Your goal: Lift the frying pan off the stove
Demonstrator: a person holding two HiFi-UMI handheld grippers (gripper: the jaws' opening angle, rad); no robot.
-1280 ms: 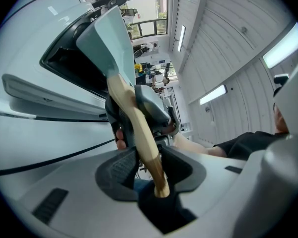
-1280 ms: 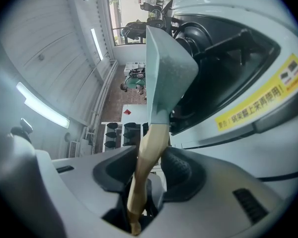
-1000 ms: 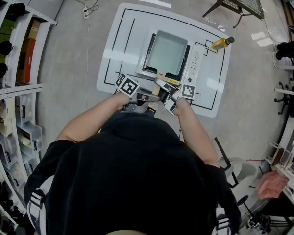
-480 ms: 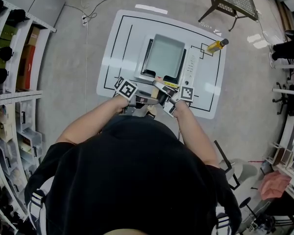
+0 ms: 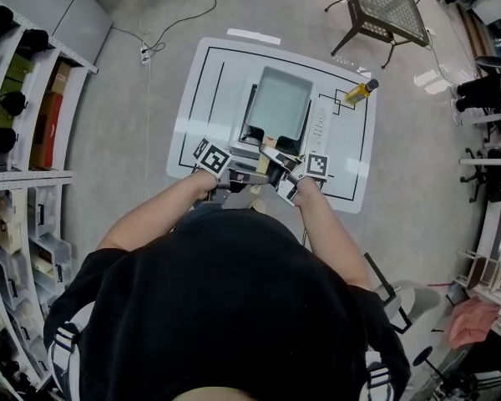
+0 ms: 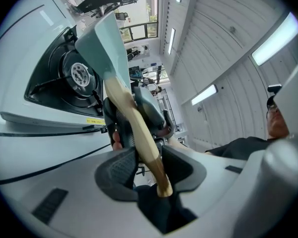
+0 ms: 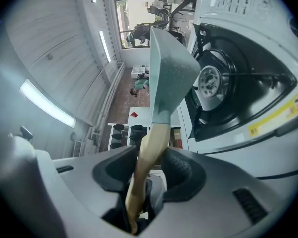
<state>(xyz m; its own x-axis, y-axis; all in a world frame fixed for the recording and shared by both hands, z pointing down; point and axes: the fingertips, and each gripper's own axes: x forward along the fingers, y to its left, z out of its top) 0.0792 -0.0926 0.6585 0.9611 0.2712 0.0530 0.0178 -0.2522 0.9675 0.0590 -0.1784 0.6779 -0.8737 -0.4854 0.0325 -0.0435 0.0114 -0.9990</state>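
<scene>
Tall shelves (image 5: pixel 21 132) stand on the floor off the tabletop's left edge. The white tabletop (image 5: pixel 196 82), marked with black lines, carries a single-burner stove (image 5: pixel 320 124) near its middle, a little toward the right edge.

The left tool (image 6: pixel 149 163) comes in over the near edge. Its two dark pads are clamped on the wooden handle (image 6: pixel 139 128) of the frying pan (image 5: pixel 277 103), one pad against each side of the wood.

The frying pan is square and pale grey-green. It sits over the stove at the tabletop's middle, with its handle reaching back toward the near edge. In both gripper views it is seen edge-on, with a clear gap between its underside and the burner (image 6: pixel 79 73) and black grate, so it is apart from the stove.

The right tool (image 7: pixel 150 172) grips the same handle just beside the left one, its pads closed on the wood in the same way.

A yellow bottle (image 5: pixel 359 91) lies by the far right corner of the tabletop. A mesh-topped chair (image 5: pixel 388 2) stands on the floor beyond that corner.
</scene>
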